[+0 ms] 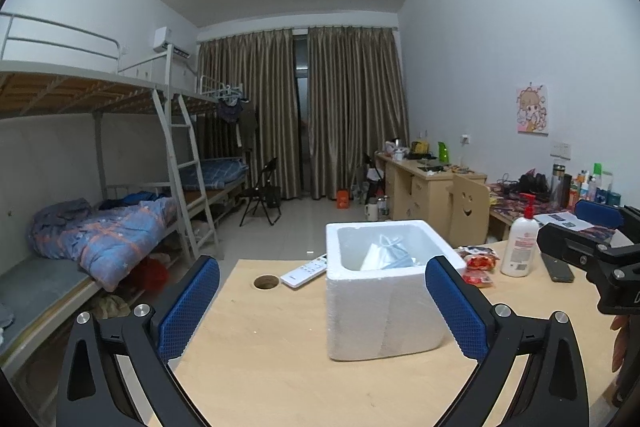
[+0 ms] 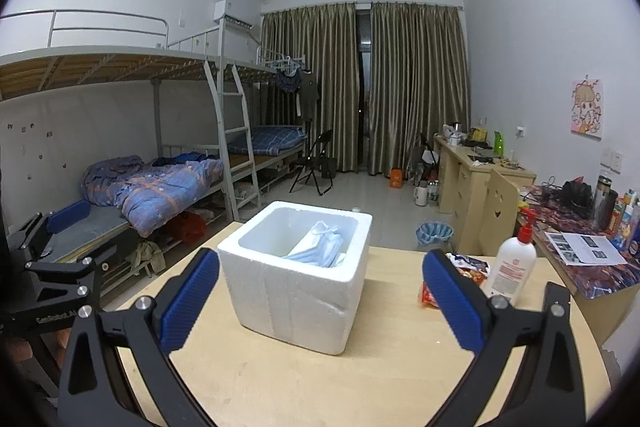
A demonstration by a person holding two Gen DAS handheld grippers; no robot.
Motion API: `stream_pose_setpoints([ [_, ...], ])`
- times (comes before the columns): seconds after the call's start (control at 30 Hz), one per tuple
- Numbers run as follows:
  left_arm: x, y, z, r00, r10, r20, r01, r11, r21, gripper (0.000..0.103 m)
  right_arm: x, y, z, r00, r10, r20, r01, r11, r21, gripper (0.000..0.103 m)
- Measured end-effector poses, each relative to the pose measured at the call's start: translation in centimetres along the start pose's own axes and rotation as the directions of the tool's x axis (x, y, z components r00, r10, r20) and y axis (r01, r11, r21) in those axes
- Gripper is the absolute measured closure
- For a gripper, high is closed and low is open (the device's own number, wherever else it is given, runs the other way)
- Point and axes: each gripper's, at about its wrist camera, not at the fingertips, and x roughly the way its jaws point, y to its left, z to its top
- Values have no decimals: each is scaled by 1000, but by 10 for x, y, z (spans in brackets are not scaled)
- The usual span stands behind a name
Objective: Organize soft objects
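Observation:
A white foam box (image 1: 384, 307) stands on the wooden table (image 1: 280, 367), also in the right wrist view (image 2: 296, 291). A soft white-blue bag (image 1: 386, 255) lies inside it, seen too in the right wrist view (image 2: 320, 247). My left gripper (image 1: 322, 307) is open and empty just before the box. My right gripper (image 2: 320, 303) is open and empty, the box between its fingers' line of sight. The right gripper also shows at the right edge of the left wrist view (image 1: 600, 239). Red snack packets (image 1: 478, 267) lie right of the box, also in the right wrist view (image 2: 460, 275).
A white pump bottle (image 2: 510, 263) stands right of the packets. A white remote (image 1: 304, 271) and a cable hole (image 1: 266, 281) are left of the box. A dark phone (image 1: 558, 269) lies by the bottle. Bunk beds stand left, desks right.

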Motion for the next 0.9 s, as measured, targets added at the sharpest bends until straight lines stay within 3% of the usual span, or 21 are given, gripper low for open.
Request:
stream_pose_setpoints([
  [0.9,-101,-25,-15,995,-62,72,62,998,4,0,-100,13,-37,994,-47,95,48,999,-7,0],
])
